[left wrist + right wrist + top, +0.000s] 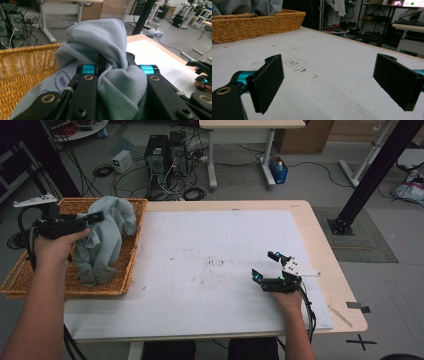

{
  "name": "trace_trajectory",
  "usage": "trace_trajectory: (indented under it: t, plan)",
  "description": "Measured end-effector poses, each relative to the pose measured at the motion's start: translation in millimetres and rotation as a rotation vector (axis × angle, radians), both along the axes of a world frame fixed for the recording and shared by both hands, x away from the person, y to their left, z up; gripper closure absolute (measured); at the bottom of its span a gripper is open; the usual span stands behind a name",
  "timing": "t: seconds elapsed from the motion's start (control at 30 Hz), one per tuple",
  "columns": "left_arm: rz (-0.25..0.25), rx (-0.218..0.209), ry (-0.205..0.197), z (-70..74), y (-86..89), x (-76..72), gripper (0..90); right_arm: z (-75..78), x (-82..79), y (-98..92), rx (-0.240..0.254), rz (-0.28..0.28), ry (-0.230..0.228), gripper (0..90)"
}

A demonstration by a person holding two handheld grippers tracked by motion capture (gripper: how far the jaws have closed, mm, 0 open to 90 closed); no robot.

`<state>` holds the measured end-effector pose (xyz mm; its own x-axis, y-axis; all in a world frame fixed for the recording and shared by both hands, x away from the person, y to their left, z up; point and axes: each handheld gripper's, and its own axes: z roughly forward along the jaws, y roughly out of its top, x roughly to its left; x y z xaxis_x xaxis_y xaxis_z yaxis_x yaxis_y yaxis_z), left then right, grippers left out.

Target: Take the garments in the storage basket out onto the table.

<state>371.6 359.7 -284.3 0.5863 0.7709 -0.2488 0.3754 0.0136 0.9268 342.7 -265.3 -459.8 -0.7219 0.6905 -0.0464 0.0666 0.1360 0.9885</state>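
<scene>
A grey-blue ribbed garment point(107, 237) hangs bunched over the wicker basket point(30, 270) at the table's left. My left gripper point(97, 216) is shut on a fold of the garment point(112, 82) and holds it lifted, its lower end still draped in the basket point(22, 65). A purple print shows on the cloth low in the left gripper view. My right gripper point(267, 266) rests low over the white sheet point(210, 265) at the front right, jaws wide apart and nothing between its pads point(269, 80). In the right gripper view the basket point(254, 22) stands at the far left with the garment point(244, 6) rising from it.
The white sheet covers most of the wooden tabletop point(325, 250), with faint dark smudges point(215, 262) at its middle. Beyond the table stand computer towers point(165, 155) with tangled cables, another desk point(250, 135) and a black frame post point(375, 175).
</scene>
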Motion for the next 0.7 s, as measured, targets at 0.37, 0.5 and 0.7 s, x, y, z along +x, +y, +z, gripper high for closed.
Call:
trace_trajectory:
  t: [0.37, 0.5, 0.7]
  plan:
    - [-0.026, 0.014, -0.082, 49.0, -17.2, -0.4, 75.7, 0.0, -0.1, 0.1, -0.003, 0.001, 0.001, 9.6]
    - [-0.056, 0.022, -0.119, 71.7, -33.5, -0.6, 75.7, 0.0, -0.2, 0.3, -0.003, 0.000, -0.001, 9.6]
    - [-0.119, 0.042, -0.171, 108.3, -68.4, 1.9, 75.7, 0.0, -0.4, 0.5, -0.003, 0.001, 0.000, 9.6]
